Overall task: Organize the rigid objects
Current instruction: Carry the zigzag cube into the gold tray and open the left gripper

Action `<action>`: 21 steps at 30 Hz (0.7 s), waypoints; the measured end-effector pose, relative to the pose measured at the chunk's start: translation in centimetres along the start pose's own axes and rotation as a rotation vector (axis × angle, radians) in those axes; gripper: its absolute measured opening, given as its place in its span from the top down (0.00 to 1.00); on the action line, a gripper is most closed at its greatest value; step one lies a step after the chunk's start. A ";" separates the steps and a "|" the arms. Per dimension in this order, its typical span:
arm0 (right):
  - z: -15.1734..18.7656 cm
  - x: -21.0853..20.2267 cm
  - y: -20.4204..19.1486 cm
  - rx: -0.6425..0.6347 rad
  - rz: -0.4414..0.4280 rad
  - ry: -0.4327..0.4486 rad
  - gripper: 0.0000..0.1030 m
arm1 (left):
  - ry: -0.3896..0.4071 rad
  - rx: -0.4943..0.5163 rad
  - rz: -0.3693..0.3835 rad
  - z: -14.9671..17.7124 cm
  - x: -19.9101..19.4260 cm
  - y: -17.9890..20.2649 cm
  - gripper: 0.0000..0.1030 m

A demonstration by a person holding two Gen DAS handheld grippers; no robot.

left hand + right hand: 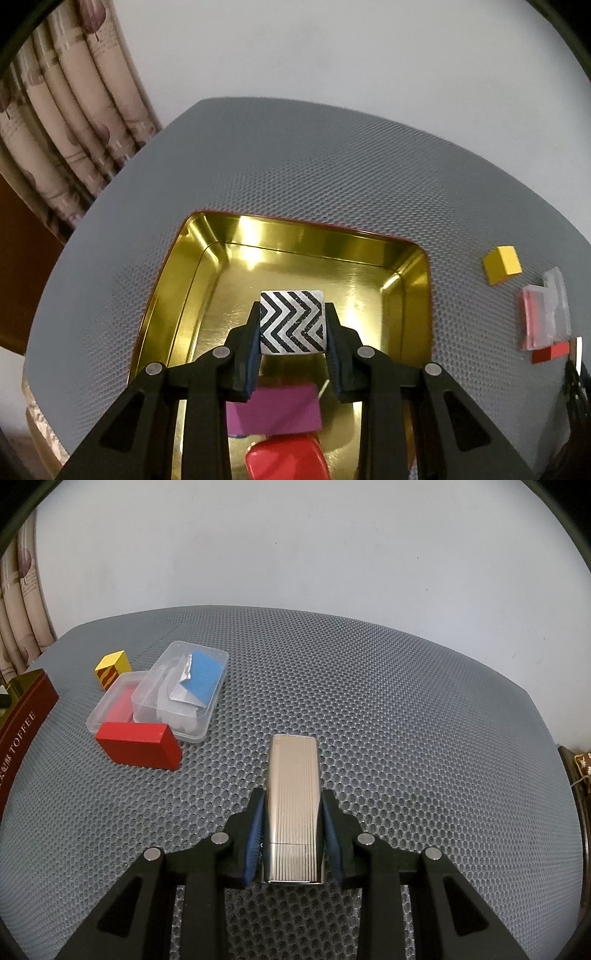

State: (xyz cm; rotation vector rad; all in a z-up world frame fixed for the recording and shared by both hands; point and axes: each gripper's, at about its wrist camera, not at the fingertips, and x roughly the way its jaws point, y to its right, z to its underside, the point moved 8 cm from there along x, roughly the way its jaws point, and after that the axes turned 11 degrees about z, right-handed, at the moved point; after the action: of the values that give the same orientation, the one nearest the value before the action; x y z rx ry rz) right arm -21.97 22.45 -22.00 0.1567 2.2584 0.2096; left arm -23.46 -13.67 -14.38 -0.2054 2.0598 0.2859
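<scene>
My left gripper point(292, 323) is shut on a black-and-white chevron cube point(292, 322) and holds it above the gold tin tray point(406, 273). A magenta block point(273, 408) and a red block point(286, 458) lie in the tray under the gripper. My right gripper point(293, 812) is shut on a silver ribbed lighter point(293, 805), held over the grey mesh mat point(406, 720). A yellow cube point(502, 264) point(112, 668), a red block point(142, 744) point(550, 352) and two clear plastic boxes point(184, 690) point(543, 314) lie on the mat.
The tin's dark red outer wall with "TOFFEE" lettering point(22, 731) shows at the left edge of the right wrist view. A curtain point(66, 122) hangs beyond the mat's far left. A white wall stands behind the mat.
</scene>
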 end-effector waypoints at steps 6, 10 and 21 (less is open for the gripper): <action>0.0 0.0 0.0 0.001 0.000 0.000 0.70 | -0.046 -0.047 0.013 -0.3 1.7 -0.9 0.74; 0.0 0.0 0.0 0.001 0.000 0.000 0.70 | -0.067 -0.057 0.007 -0.5 2.8 -1.3 0.74; 0.0 0.0 0.1 0.001 0.001 -0.001 0.70 | -0.087 -0.073 -0.005 -0.3 4.2 -2.1 0.74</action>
State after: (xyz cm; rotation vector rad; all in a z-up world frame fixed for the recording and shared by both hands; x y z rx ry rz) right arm -21.94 22.57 -21.99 0.1585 2.2580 0.2086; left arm -25.17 -15.88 -18.19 -0.2380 1.9641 0.3612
